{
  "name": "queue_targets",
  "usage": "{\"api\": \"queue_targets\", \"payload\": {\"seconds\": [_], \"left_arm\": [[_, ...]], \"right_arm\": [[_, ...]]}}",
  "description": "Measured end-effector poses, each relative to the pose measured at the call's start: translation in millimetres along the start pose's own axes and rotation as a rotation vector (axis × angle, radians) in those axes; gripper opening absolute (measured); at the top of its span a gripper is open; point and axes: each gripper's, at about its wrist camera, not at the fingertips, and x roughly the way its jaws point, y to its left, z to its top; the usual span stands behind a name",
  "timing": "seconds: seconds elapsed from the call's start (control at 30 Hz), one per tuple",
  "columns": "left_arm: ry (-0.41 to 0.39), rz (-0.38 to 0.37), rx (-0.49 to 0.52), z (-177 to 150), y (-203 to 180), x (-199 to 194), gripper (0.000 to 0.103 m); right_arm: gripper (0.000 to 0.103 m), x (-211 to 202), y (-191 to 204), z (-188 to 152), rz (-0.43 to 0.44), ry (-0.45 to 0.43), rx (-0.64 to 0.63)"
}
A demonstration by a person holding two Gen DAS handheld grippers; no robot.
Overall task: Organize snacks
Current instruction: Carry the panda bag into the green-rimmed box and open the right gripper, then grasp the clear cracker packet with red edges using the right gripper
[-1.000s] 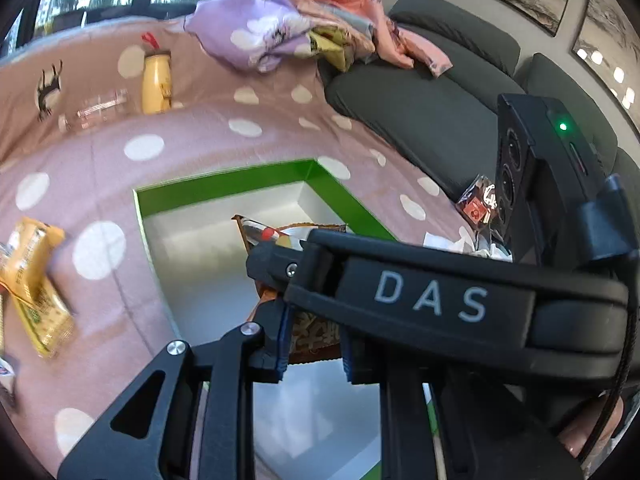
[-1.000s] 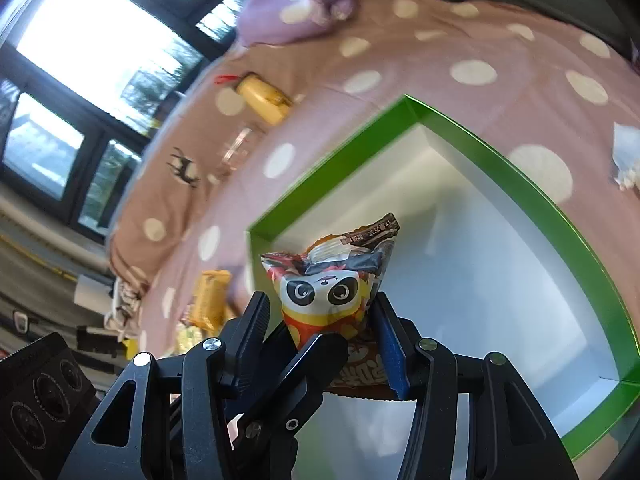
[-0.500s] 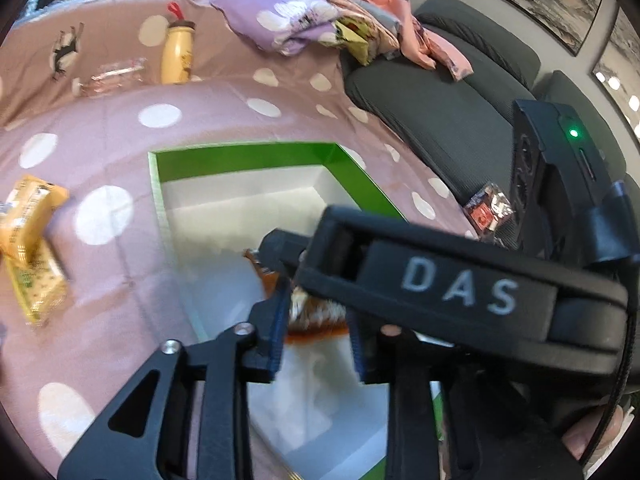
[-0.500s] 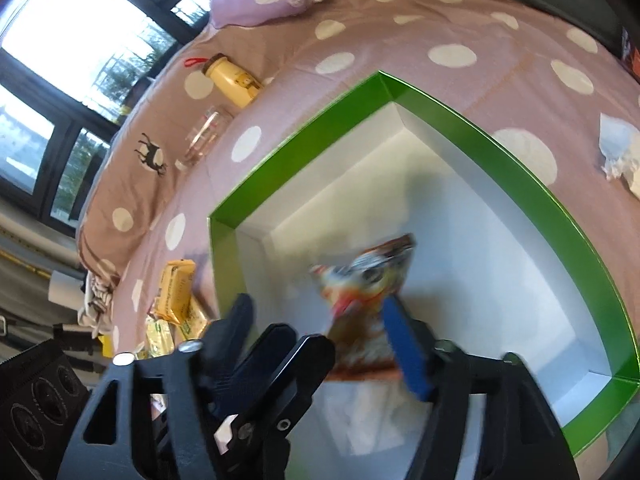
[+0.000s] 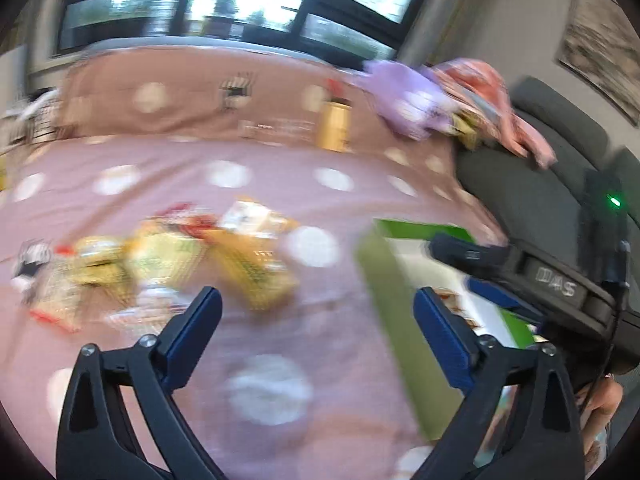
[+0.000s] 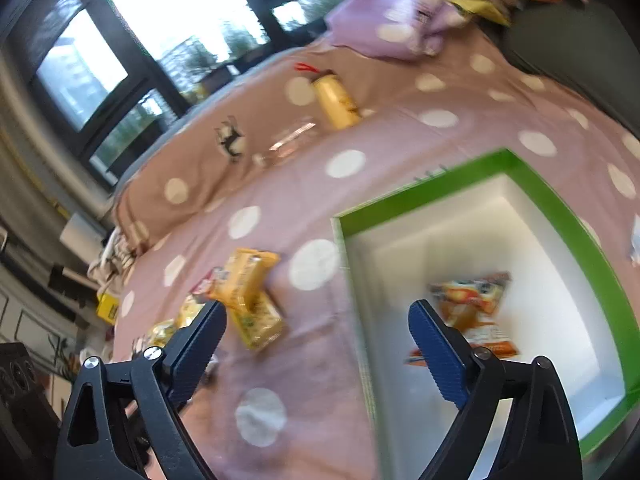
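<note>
A green box with a white inside (image 6: 436, 190) sits on the pink dotted cloth; its edge also shows in the left wrist view (image 5: 376, 276). An orange snack bag (image 6: 472, 308) lies inside it. Several yellow and red snack packets lie in a pile left of the box (image 6: 244, 292), blurred in the left wrist view (image 5: 172, 260). My right gripper (image 6: 316, 348) is open and empty, above the box's left wall. My left gripper (image 5: 316, 332) is open and empty, over the cloth between the pile and the box.
A yellow bottle (image 6: 336, 98) and a clear wrapper (image 6: 292, 142) lie at the far side of the cloth. Purple and pink fabrics (image 5: 440, 96) are heaped on a dark sofa (image 5: 532, 168) to the right. Windows stand behind.
The right gripper opened and let the panda snack bag drop into the box, then pulled back and left. The left gripper opened and swung left toward the snack pile.
</note>
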Motion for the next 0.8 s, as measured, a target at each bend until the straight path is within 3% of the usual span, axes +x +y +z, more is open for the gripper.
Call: {"api": "queue_targets", "payload": {"seconds": [0.07,0.27,0.5,0.7,0.8], "left_arm": [[-0.024,0.083,-0.046,-2,26,-14,0.100],[-0.070,0.233,-0.176,-15,92,-44,0.101],[-0.056,0.345,-0.336,-21,161,-47,0.101],[-0.003,0.352,-0.465,-26,200,-38,0.098],[0.020,0.339,-0.501,-25,213,-34,0.097]], "right_arm": [[0.099,1,15,-3,0.010,-0.013,-0.044],[0.099,12,58,-15,0.063,-0.022,-0.158],[0.099,31,101,-39,0.130,0.035,-0.270],[0.099,67,142,-49,0.302,0.213,-0.290],[0.099,88,173,-50,0.323,0.297,-0.311]]}}
